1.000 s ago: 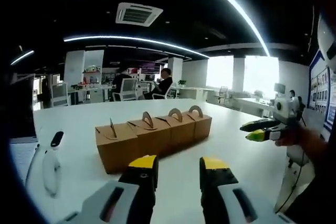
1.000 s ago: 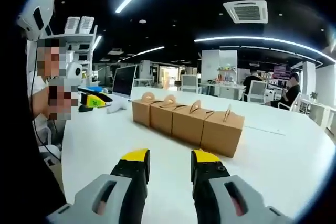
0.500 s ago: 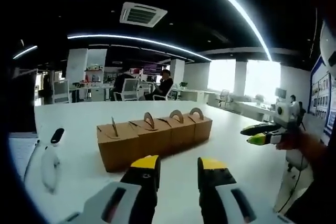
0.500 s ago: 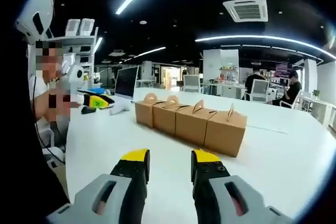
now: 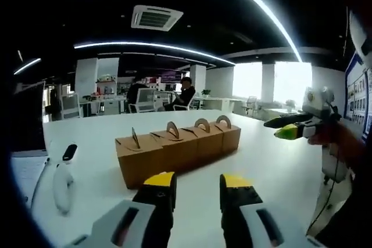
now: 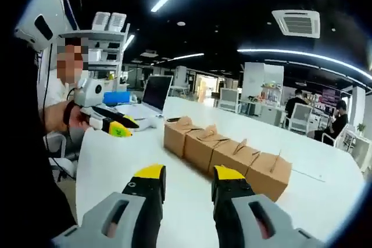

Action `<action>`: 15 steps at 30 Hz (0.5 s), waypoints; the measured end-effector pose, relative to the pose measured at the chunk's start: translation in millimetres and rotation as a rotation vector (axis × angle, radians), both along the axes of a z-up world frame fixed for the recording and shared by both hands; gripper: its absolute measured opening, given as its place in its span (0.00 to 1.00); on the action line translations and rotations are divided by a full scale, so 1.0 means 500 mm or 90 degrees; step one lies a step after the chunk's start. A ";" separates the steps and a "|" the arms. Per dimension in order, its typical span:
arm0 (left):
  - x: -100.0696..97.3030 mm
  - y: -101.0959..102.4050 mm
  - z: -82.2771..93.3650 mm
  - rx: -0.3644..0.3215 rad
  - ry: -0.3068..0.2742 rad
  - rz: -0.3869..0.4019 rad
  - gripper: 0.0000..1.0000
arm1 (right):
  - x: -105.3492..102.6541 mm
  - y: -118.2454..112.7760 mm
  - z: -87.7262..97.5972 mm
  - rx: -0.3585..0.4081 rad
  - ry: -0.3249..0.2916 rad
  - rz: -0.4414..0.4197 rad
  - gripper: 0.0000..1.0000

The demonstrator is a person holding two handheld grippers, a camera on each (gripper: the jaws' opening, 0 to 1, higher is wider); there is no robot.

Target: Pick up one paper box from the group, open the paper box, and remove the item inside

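Observation:
Several brown paper boxes with arched handles stand in a row on the white table. They lie ahead of my left gripper, which is open with nothing between its yellow-tipped jaws. My right gripper hangs at the right of the left gripper view, above the table and clear of the row. In the right gripper view the box row runs from centre to right, beyond the open, empty right gripper. The left gripper hovers at the left of that view, held in a hand.
A white mouse-like device and a small black object lie on the table left of the boxes. An open laptop sits at the table's far end. The person holding the grippers stands at the table's edge. People sit at desks behind.
Both views have shifted with the hands; the right gripper view swung most, so the boxes sit lower and further right. The right gripper rose a little. The boxes stayed put, and both grippers stayed open.

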State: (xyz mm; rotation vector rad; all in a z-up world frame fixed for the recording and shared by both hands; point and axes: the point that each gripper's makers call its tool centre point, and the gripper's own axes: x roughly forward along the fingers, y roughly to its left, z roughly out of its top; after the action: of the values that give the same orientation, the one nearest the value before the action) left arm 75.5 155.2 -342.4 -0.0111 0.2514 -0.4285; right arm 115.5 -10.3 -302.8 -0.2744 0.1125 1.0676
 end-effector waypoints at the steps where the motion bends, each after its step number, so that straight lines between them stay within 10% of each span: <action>1: -0.001 0.006 -0.003 0.002 0.002 0.002 0.32 | -0.002 0.014 0.003 -0.017 -0.008 0.015 0.32; 15: -0.018 0.068 -0.023 -0.003 -0.006 0.035 0.32 | 0.069 0.189 0.057 -0.072 -0.035 0.109 0.32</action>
State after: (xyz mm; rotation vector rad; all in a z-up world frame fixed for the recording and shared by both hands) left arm 66.4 188.9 -353.9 -0.0208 0.2402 -0.3744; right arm 149.9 84.0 -274.4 -0.4208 0.1005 1.2246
